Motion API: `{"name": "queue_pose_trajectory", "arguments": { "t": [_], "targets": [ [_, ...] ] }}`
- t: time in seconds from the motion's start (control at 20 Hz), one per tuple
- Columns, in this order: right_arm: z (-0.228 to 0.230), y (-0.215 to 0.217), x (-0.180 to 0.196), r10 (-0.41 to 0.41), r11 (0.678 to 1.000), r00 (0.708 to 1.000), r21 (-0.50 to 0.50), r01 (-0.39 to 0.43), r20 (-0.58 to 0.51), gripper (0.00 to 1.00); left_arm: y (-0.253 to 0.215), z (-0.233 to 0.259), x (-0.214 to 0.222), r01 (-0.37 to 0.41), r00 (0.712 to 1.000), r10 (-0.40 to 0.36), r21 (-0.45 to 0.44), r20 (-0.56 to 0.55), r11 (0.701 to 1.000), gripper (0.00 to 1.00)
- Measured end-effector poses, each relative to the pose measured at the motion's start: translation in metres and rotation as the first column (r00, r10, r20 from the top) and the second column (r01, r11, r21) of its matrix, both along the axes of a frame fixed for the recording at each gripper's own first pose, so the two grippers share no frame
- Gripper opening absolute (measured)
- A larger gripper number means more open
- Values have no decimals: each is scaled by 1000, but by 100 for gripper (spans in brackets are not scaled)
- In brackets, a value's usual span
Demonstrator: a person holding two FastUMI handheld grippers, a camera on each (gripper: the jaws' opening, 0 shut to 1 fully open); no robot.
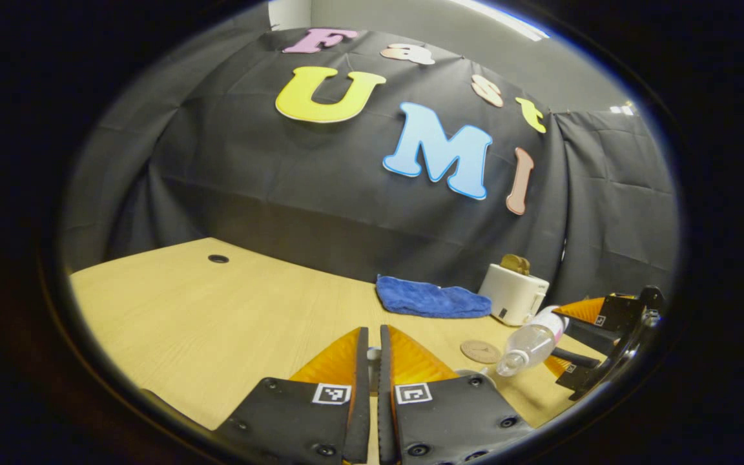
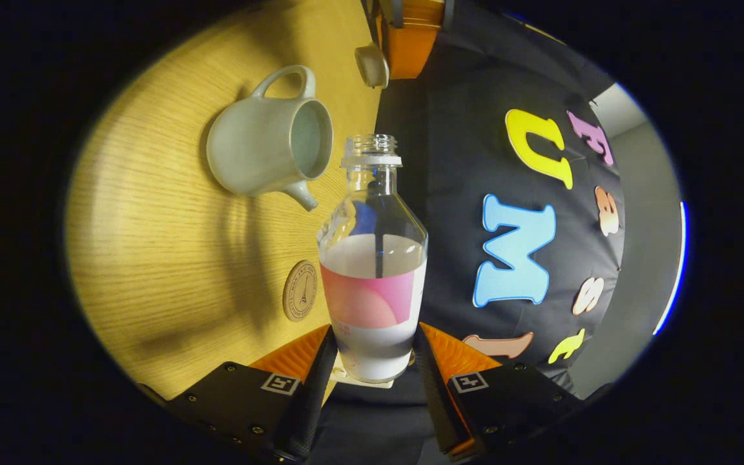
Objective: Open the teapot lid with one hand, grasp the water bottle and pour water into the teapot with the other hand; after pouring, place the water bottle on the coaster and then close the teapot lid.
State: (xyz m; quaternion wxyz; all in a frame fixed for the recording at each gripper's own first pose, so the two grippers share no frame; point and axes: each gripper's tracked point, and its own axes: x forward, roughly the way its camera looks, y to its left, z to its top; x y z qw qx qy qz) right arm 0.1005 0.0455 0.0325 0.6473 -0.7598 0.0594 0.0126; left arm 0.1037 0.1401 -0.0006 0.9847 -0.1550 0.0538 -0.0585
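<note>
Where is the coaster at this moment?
The coaster lies flat and bare on the wooden table. In the right gripper view it sits just left of the held water bottle, below the open teapot.

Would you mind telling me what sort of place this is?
Probably a staged recording booth with a kitchen-style setup: black cloth wall, wooden table, and a teapot and toaster as props.

Wooden table (image 1: 172, 310) before black cloth wall (image 1: 249, 187).
</note>
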Motion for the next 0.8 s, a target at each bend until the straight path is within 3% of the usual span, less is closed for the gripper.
{"name": "queue_pose_trajectory", "arguments": {
  "t": [0.45, 0.8],
  "targets": [
    [24, 10, 4, 83, 963, 992, -262, -57, 90, 70, -1, 0, 0, 0, 1000, 0, 2, -2, 1000, 12],
    [34, 19, 3, 128, 937, 983, -341, -77, 131, 70, -1, -1, 1, -5, 1000, 5, 3, -5, 1000, 12]
  ]
}}
